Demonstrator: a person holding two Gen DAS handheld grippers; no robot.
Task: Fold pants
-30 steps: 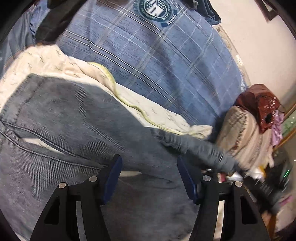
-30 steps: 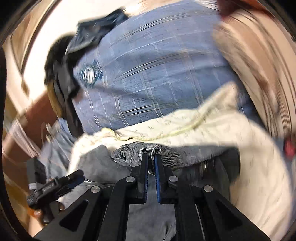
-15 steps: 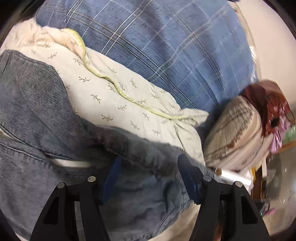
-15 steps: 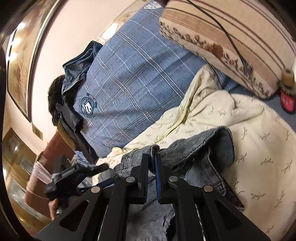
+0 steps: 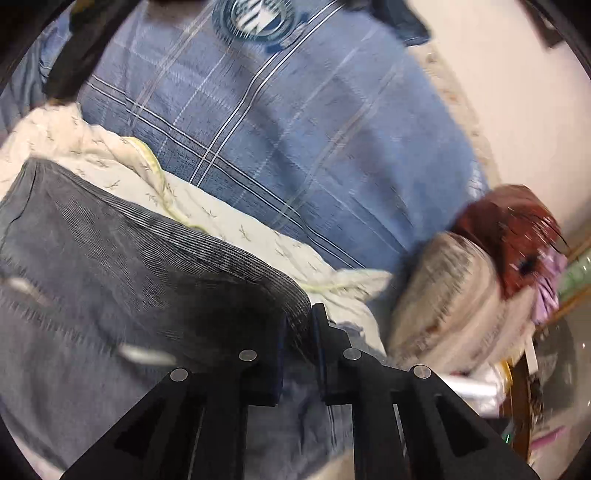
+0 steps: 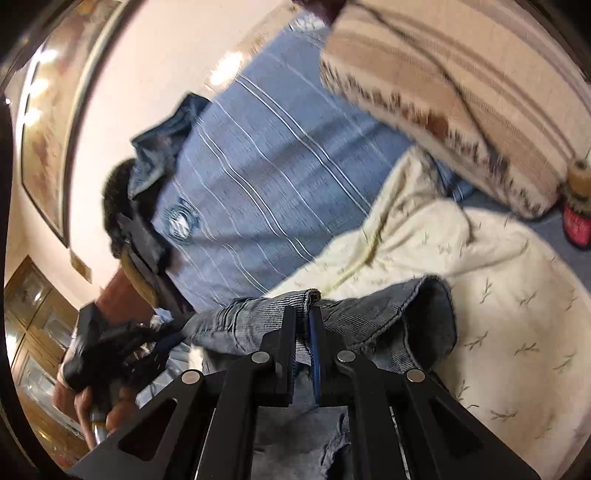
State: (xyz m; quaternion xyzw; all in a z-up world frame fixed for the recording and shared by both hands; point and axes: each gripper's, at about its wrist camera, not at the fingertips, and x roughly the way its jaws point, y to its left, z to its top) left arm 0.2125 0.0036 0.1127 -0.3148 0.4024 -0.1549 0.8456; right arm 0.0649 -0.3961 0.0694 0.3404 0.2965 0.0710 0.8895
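- Pants [image 5: 122,280]: grey-blue denim, lying on cream leaf-print blanket [image 5: 236,225], spread left of & ahead of left gripper's fingers; lots of motion blur in left wrist view.
- Left gripper [image 5: 297,325]: fingers narrow, pinched on a folded corner/edge of the pants; cloth sits between the blue pads.
- Right gripper [image 6: 303,325]: fingers narrow too, clamped on a bunched seam/hem edge of the pants [image 6: 258,321]; open leg cuff [image 6: 428,314] sits just right of the fingers, lifted off blanket [image 6: 498,280].
- In right wrist view the left gripper [image 6: 147,347] shows low left of the fingers, w/ person's hand [image 6: 85,402] round its handle; pants fabric runs from the fingers toward it.
- Beyond both sets of fingers: blue plaid bedsheet [image 5: 295,140] w/ round crest logo [image 5: 255,18].
- Right of left fingers: beige striped pillow [image 5: 443,295], reddish-brown cloth [image 5: 517,229] above it.
- Up-right of right fingers: same pillow [image 6: 461,81]; red bottle [image 6: 576,218] at far right edge, beside the pillow.
- Far left in right wrist view: pale wall w/ framed picture [image 6: 44,147], wooden cabinet [image 6: 33,317] below.
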